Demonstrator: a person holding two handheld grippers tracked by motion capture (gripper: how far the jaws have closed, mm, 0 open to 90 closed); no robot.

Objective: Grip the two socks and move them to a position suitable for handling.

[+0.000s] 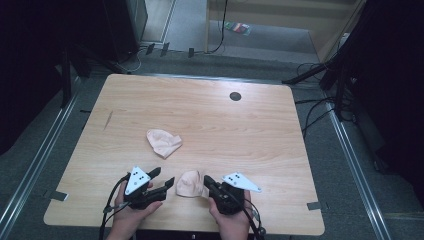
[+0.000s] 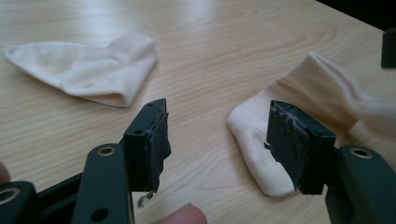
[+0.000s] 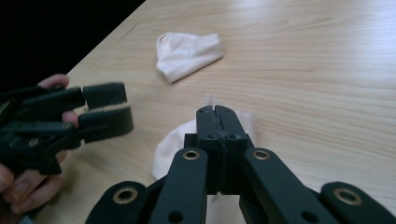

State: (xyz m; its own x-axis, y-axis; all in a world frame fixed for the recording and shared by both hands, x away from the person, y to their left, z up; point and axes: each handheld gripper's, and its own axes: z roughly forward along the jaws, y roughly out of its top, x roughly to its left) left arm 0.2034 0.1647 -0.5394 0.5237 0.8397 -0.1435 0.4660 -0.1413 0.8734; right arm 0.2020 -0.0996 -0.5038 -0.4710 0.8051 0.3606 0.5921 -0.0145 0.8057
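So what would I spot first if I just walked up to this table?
Probably the two pale socks on the wooden table: the far sock lies alone near the middle, and the near sock sits by the front edge. The right hand-held gripper is pinched shut on that near sock, while the left hand-held gripper waits open beside it.

No text, label, brand, number or sign can be read in any of the views. The nearest thing to a mark is a few small black dots on the grey plates atop the two grippers in the high view, behind the jaws, and they spell out nothing.
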